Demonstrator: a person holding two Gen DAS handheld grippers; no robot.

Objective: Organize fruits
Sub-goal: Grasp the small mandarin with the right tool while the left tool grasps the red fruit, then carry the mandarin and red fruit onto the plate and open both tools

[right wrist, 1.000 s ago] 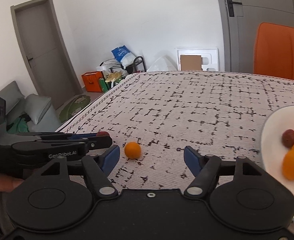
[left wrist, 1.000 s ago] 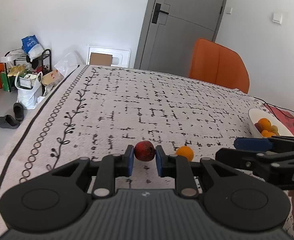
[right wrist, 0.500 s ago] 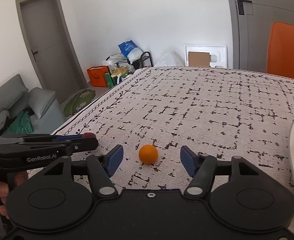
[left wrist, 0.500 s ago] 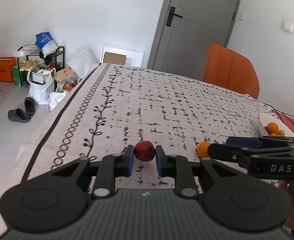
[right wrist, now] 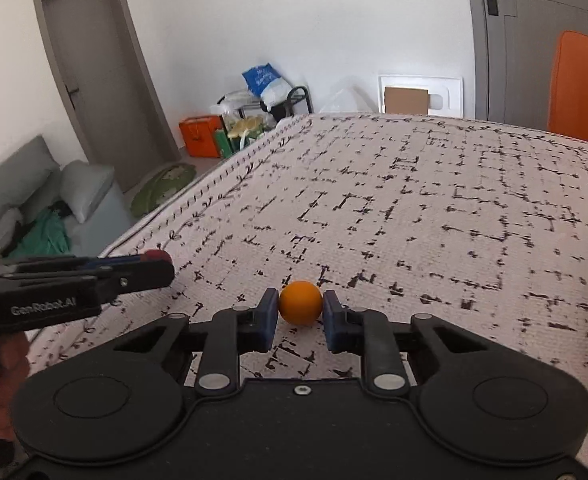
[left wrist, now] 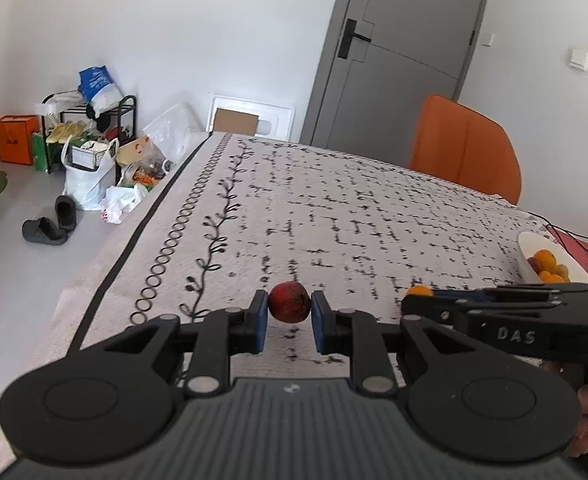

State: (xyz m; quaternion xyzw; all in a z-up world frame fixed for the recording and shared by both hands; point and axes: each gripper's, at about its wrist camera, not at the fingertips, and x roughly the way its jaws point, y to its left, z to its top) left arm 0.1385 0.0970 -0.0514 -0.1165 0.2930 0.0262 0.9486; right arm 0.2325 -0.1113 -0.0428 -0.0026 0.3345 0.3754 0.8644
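A rough woven tablecloth lies under a smooth, matt orange fruit.

"DAS" on right gripper; "GenRobot.AI" on left gripper

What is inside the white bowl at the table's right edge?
The white bowl holds several orange fruits and at least one darker one. The right tongs cover its near part, hiding anything lower.

A patterned tablecloth covers the table, bearing a white bowl.
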